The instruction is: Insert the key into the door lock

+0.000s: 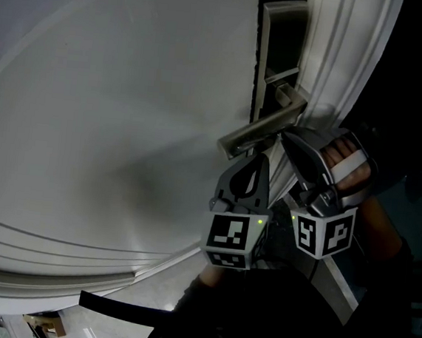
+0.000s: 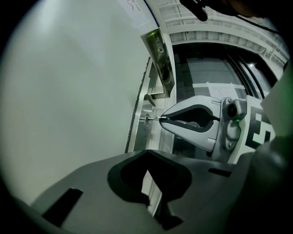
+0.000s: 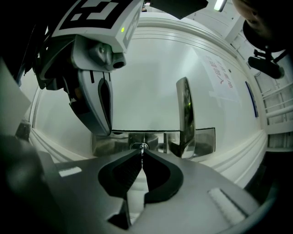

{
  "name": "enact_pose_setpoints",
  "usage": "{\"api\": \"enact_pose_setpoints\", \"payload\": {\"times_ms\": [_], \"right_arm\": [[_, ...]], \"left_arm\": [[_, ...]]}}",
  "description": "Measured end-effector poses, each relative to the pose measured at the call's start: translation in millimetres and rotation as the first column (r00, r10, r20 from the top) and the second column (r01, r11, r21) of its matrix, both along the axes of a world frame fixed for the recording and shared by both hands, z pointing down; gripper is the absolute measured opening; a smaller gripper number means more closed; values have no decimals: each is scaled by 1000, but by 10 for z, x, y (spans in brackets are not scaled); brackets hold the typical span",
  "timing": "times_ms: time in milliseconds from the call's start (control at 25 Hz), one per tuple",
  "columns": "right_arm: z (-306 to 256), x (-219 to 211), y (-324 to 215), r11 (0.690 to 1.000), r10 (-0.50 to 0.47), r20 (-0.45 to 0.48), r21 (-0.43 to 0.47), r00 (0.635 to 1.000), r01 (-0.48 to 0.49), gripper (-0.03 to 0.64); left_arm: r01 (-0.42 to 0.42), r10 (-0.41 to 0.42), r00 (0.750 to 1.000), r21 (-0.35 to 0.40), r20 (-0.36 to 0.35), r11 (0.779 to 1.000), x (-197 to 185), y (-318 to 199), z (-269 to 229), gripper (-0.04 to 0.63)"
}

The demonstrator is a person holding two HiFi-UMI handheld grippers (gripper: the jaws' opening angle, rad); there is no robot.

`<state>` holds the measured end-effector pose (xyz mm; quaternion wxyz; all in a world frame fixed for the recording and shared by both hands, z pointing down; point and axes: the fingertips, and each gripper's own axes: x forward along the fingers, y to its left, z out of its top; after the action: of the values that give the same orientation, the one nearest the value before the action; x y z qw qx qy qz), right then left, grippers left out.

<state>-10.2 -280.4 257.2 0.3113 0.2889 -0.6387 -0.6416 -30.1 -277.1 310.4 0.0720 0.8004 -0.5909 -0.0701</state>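
Note:
A white door (image 1: 113, 103) carries a metal lock plate (image 1: 280, 56) with a lever handle (image 1: 263, 132). Just under that lever, my right gripper (image 1: 284, 137) is shut on a small key (image 3: 143, 151). In the left gripper view the key (image 2: 157, 119) points at the round keyhole (image 2: 145, 121) and its tip touches it; how deep it sits I cannot tell. The right gripper view shows the keyhole (image 3: 139, 146) straight ahead of my right gripper (image 3: 142, 157). My left gripper (image 1: 256, 160) hangs shut and empty beside the right one, below the lever.
The lever handle (image 3: 185, 114) juts out to the right of the keyhole. The white door frame (image 1: 348, 59) runs along the lock side, with dark space beyond it. A hand (image 1: 345, 163) holds the right gripper. Moulded trim (image 1: 54, 261) crosses the door's lower part.

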Motion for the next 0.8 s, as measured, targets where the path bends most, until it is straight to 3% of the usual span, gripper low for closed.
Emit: {"api": "enact_pose_setpoints", "payload": {"times_ms": [800], "right_arm": [[-4,2,-3,1000,2,0,0,1000,-2,11]], "left_arm": [[-12,12,1000,-10,-24,1000,7,-4,14,0]]}}
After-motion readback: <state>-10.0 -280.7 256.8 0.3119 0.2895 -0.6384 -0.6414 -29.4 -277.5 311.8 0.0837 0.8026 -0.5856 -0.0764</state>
